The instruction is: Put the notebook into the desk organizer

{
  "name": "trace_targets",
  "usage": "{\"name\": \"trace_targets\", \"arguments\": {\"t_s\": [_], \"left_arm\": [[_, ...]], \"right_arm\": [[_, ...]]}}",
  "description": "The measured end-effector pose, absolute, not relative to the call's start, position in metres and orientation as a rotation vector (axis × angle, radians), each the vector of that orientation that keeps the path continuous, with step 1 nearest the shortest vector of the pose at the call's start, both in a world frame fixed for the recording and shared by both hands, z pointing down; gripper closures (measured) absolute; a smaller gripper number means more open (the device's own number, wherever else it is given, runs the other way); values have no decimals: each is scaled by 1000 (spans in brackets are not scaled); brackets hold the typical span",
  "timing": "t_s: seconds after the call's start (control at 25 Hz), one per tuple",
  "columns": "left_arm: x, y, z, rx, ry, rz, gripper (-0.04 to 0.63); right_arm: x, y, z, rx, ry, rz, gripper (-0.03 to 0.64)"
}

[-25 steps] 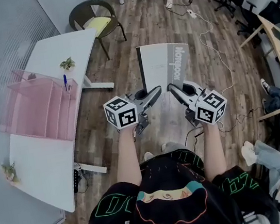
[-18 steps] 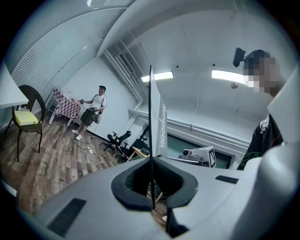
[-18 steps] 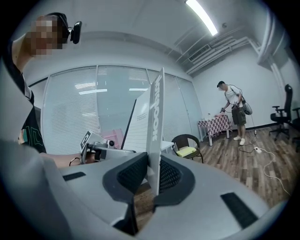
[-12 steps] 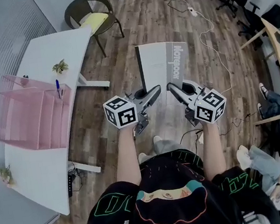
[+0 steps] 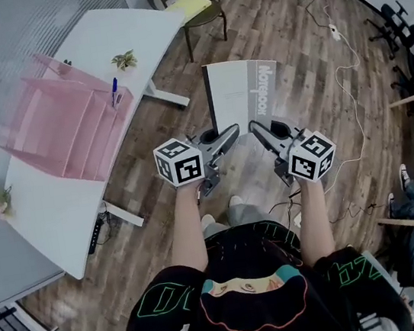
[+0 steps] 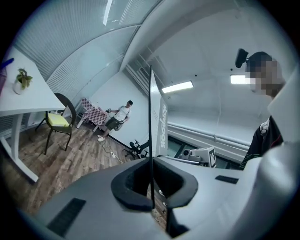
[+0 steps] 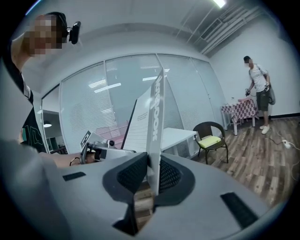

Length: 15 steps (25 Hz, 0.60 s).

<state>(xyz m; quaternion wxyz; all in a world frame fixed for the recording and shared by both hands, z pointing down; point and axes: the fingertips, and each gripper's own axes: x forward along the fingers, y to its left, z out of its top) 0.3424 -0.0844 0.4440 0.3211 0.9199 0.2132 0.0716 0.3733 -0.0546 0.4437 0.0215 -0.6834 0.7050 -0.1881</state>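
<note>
A grey and white notebook (image 5: 241, 94) is held out in front of the person, above the wooden floor. My left gripper (image 5: 232, 129) is shut on its near left edge, where a thin cover (image 6: 151, 140) runs between the jaws. On its near right edge my right gripper (image 5: 253, 126) is shut, pinching the thicker spine side (image 7: 153, 140). The pink desk organizer (image 5: 63, 128) stands on the white desk (image 5: 67, 212) far to the left, with a blue pen (image 5: 114, 90) at its right side.
A small plant (image 5: 125, 59) sits on the desk's far end and another (image 5: 0, 198) near its left edge. A dark chair with a yellow cushion (image 5: 187, 6) stands beyond the desk. White cables (image 5: 334, 34) run over the floor. Office chairs (image 5: 394, 25) are at the right.
The view has swung: desk and organizer now sit higher and nearer the centre. Both grippers and the notebook keep the same hold and place in front of the person.
</note>
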Motion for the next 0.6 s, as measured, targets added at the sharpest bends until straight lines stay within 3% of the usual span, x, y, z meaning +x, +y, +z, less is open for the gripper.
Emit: {"name": "trace_targets", "arguments": {"t_s": [0.6], "left_arm": [[228,-179,473,2418,-29,109,595]], "right_arm": [[269,-167,476,-1593,2596,-724,588]]}}
